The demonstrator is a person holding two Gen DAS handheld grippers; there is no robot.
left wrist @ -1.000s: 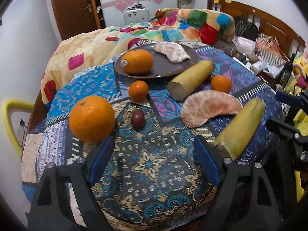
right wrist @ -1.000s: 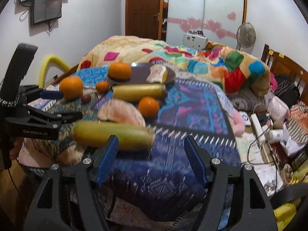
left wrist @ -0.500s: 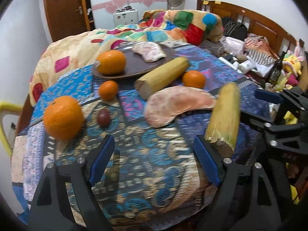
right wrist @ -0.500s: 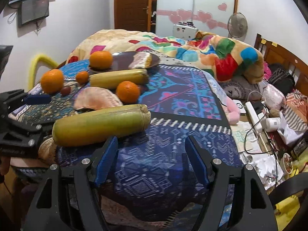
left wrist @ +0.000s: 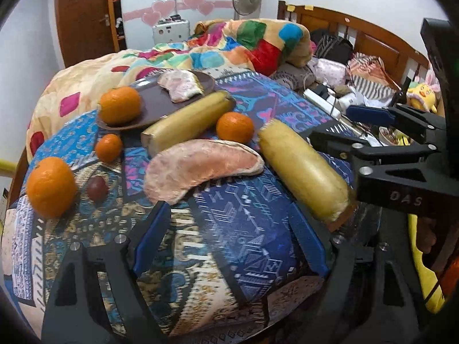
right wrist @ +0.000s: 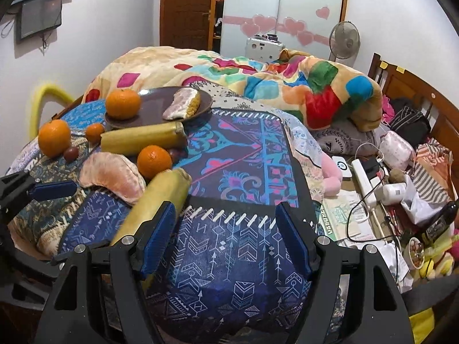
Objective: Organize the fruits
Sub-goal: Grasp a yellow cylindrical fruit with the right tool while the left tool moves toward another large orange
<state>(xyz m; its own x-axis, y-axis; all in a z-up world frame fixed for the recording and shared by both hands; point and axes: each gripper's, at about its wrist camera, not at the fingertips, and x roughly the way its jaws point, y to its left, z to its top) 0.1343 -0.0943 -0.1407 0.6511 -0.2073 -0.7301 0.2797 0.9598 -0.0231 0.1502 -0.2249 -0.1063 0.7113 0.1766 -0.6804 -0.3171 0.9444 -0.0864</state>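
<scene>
Fruit lies scattered across a patterned cloth (left wrist: pixel 243 215) covering the tabletop, with the brown plate (left wrist: pixel 155 106) at its far end as the marker. On the plate sit an orange (left wrist: pixel 120 108) and a pomelo wedge (left wrist: pixel 179 86). Just in front of the plate lies a yellow-green cane section (left wrist: pixel 186 123), with a small orange (left wrist: pixel 108 147) to its left and another orange (left wrist: pixel 235 127) to its right. Nearer the camera than the plate, a large pink pomelo segment (left wrist: pixel 200 169) rests mid-cloth; a big orange (left wrist: pixel 51 186) and a dark grape (left wrist: pixel 97 188) lie toward the left edge. A second cane section (left wrist: pixel 304 172) slants along the right side, well away from the plate. The left hand-held gripper (left wrist: pixel 229 240) hovers with jaws spread wide and nothing between them. The right hand-held gripper (right wrist: pixel 226 238) also stands parted and empty over bare cloth, its left pad (right wrist: pixel 159 238) just beside that second cane section (right wrist: pixel 155 203), though contact cannot be told.
</scene>
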